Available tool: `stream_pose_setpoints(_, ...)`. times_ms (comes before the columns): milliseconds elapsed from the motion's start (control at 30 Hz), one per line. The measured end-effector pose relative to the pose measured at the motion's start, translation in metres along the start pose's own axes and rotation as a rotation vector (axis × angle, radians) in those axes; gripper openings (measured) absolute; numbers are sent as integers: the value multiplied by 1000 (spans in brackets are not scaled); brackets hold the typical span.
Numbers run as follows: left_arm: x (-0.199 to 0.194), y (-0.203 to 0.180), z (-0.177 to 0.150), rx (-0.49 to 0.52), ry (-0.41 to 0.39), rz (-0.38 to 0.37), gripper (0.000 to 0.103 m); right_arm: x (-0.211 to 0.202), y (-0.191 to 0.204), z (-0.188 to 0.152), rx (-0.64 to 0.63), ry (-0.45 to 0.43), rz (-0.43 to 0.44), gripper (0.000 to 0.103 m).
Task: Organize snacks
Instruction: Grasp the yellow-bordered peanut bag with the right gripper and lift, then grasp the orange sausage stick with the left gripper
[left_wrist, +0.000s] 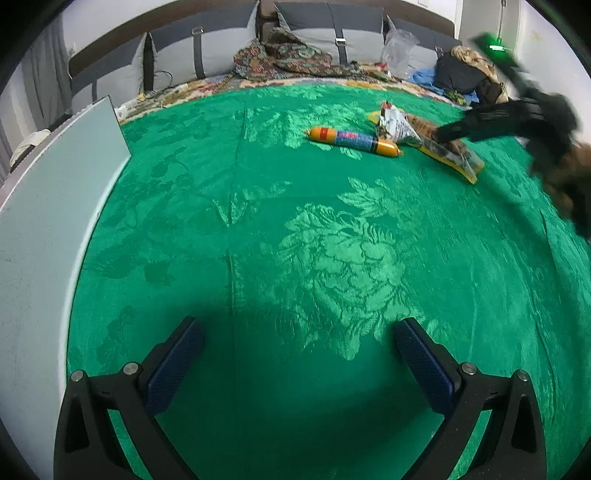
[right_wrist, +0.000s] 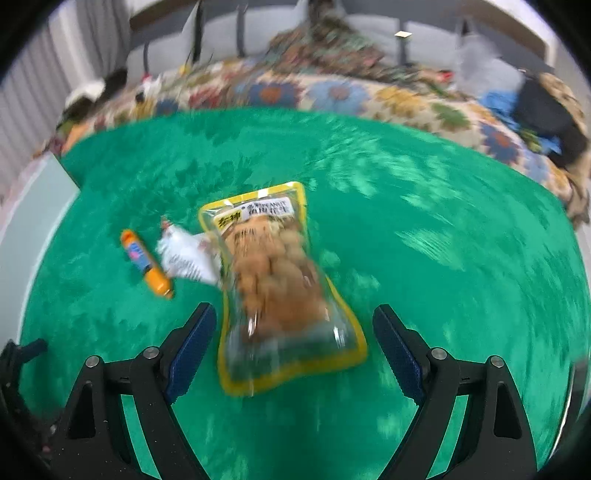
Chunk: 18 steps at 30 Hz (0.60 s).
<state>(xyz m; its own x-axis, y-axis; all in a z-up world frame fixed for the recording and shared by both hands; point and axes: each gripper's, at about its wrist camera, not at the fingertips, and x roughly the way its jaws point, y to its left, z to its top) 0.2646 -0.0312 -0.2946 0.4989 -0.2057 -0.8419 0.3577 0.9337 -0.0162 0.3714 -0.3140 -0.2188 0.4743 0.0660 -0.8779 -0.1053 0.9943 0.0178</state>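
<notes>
Snacks lie in a loose cluster on the green cloth: a yellow-edged peanut bag, a crumpled white packet touching its left side, and an orange sausage stick just beside that. The right gripper hangs tilted down over the near end of the peanut bag, jaws spread wide on either side of it with no pad touching, so nothing is gripped yet; the stance looks like a line-up for taking the bag by its narrow waist. The left gripper is also wide apart and empty, parked over bare cloth well apart from the cluster, likely to keep clear. A pale flat board stands at the left edge; whether it is the sorting spot I cannot tell.
</notes>
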Motion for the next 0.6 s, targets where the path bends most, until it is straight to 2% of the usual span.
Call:
stream_pose_setpoints(100,-3,4,0,9,37,-40,103,31,9,13,-35,78,-17,90)
stream_pose_setpoints(200,-7,15,3,-45,48,-104,102,35,19,12,-54,63,-16,86)
stream_pose_setpoints(300,-7,29,10,-126,47,-141,101,26,37,3,-87,73,3,62)
stream_pose_setpoints(433,-4,38,22,-195,48,-197,93,14,56,-20,-98,93,21,61)
stream_pose_setpoints(600,1,40,40,-249,44,-267,90,-12,76,-68,-106,68,25,61)
